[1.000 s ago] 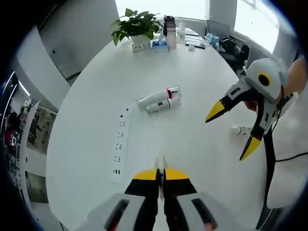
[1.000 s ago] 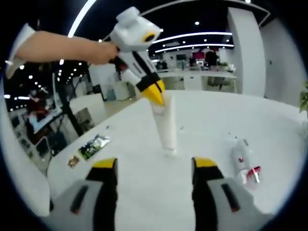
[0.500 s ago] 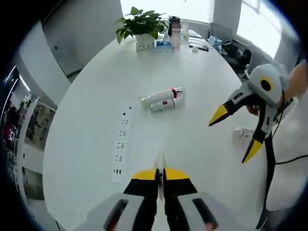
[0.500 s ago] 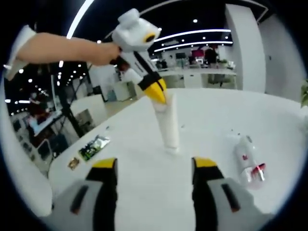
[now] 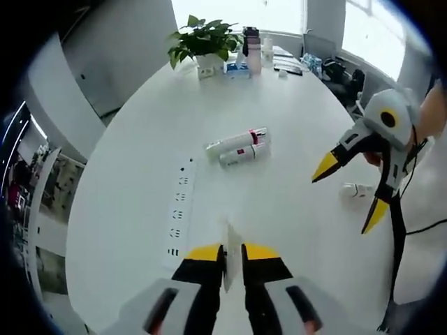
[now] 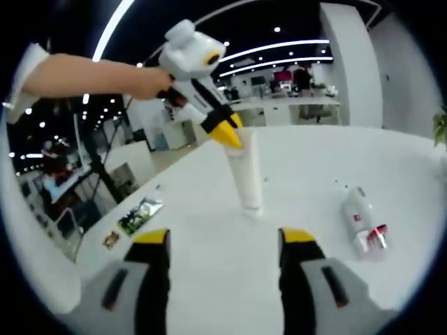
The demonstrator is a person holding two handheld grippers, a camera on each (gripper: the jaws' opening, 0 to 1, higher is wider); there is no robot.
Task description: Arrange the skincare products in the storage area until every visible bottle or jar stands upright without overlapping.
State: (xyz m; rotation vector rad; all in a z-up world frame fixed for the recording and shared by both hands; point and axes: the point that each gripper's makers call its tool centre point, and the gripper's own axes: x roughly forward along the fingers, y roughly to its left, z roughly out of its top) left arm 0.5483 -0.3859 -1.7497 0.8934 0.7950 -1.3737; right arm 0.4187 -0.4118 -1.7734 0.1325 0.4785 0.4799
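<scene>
Holding the white tube (image 6: pixel 248 178) upright on the white table (image 5: pixel 126 174) by its flat top end, with the left gripper (image 6: pixel 227 134) clenched on that end from above. Keeping the right gripper (image 6: pixel 223 241) released and wide, with nothing between the jaws, and facing the standing tube at 12 o'clock. In the left gripper view, looking straight down along the tube, so its long axis vertical and only its thin top edge seen between the jaws. Still to be raised: two lying tubes (image 5: pixel 237 145) at 12 o'clock from the left jaws, side by side and touching, long axis from about 8 to 2 o'clock; also a small lying bottle (image 5: pixel 356 190) at 3 o'clock, just beside the right gripper's tips. Probably nearer for the right gripper, being free, while the left one is occupied. In the right gripper view, a lying bottle with red band (image 6: pixel 363 220) at 3 o'clock from the jaws; cannot tell which of the lying ones. Compared with a second ago: tube a little more straight, gap of the left jaws slightly wider, lying things unmoved.
</scene>
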